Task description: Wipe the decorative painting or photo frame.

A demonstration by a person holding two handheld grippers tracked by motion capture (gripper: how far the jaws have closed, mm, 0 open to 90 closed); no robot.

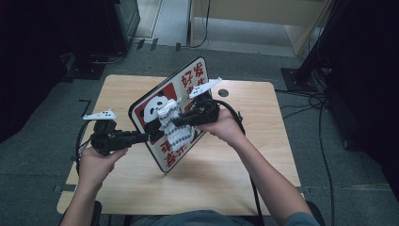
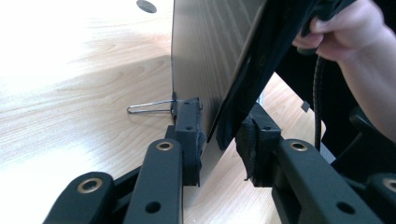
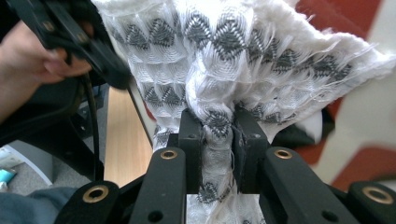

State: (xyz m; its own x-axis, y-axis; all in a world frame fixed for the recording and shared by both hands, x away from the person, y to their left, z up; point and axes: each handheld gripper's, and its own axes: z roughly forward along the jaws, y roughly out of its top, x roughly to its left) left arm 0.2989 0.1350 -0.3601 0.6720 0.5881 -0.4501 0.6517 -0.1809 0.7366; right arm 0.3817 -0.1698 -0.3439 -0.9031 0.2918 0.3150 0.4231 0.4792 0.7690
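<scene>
Currently my left gripper (image 1: 141, 137) clamps the tilted panda board's (image 1: 157, 110) near-left edge; my right gripper (image 1: 181, 120) pinches the white patterned cloth (image 1: 175, 129) against its face.

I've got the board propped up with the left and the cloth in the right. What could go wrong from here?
1. The panda board stands tilted on its lower corner, and the left gripper has only its edge between the jaws; it could pivot or slip onto the table.
2. The right gripper pinches just a narrow fold of the white cloth; rubbing may tug it free.
3. Pushing the cloth against the board's face could tip the board backward.
</scene>
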